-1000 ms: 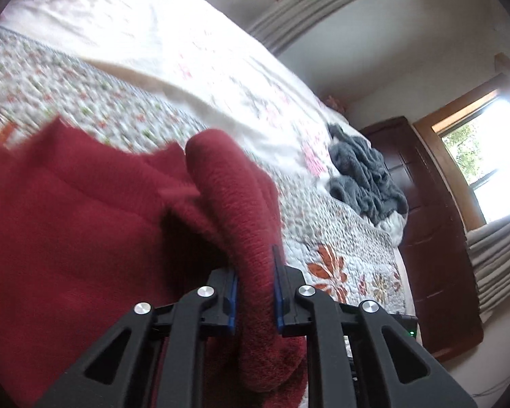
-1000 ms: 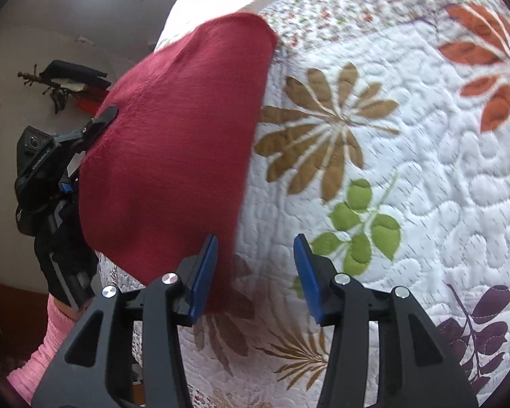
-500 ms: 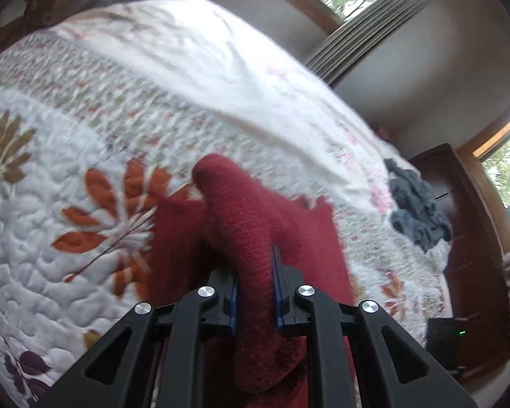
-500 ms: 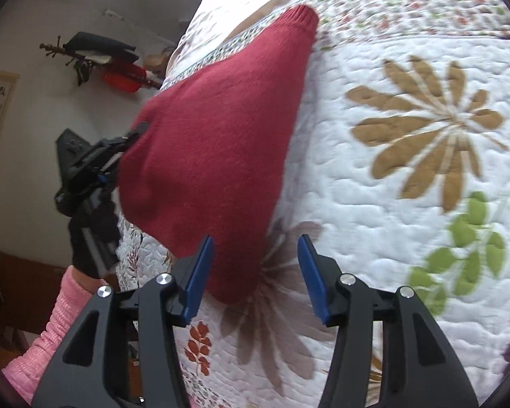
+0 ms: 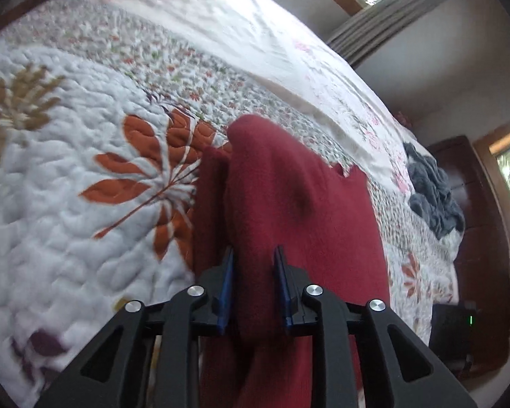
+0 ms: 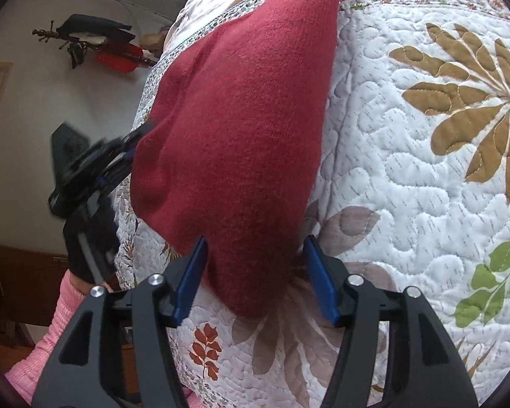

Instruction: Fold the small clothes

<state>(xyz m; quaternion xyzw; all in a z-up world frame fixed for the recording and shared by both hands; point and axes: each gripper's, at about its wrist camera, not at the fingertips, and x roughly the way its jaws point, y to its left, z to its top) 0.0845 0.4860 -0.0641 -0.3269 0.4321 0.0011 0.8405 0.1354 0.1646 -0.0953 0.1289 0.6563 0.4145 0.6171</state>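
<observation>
In the left wrist view, the left gripper (image 5: 253, 272) stands at the bottom centre of the frame, and its two blue-padded fingers (image 5: 226, 282) are narrow, pressed on a thick fold of the red knit sweater (image 5: 289, 210). The fold rises from between the fingers up to the middle of the frame, and the rest of the garment lies below it and to the right of it. Under the sweater is the quilt (image 5: 68, 204) of the bed, white with an orange flower pattern just left of the cloth. Farther back, at the right edge, a grey crumpled garment (image 5: 431, 197) lies on the bed near a dark wooden dresser (image 5: 486, 238).

In the right wrist view, the right gripper (image 6: 255, 275) is at the bottom centre with its fingers (image 6: 190, 278) wide apart. The lower tip of the sweater (image 6: 241, 136) hangs between them, but the pads do not press on it. The red cloth stretches from there up to the top centre of the frame, over the quilt (image 6: 408, 187) with brown and green leaves. At the left edge the other gripper (image 6: 129, 146) holds the side of the sweater, with a black-gloved hand (image 6: 88, 238) and a pink sleeve (image 6: 61, 316) below it.
</observation>
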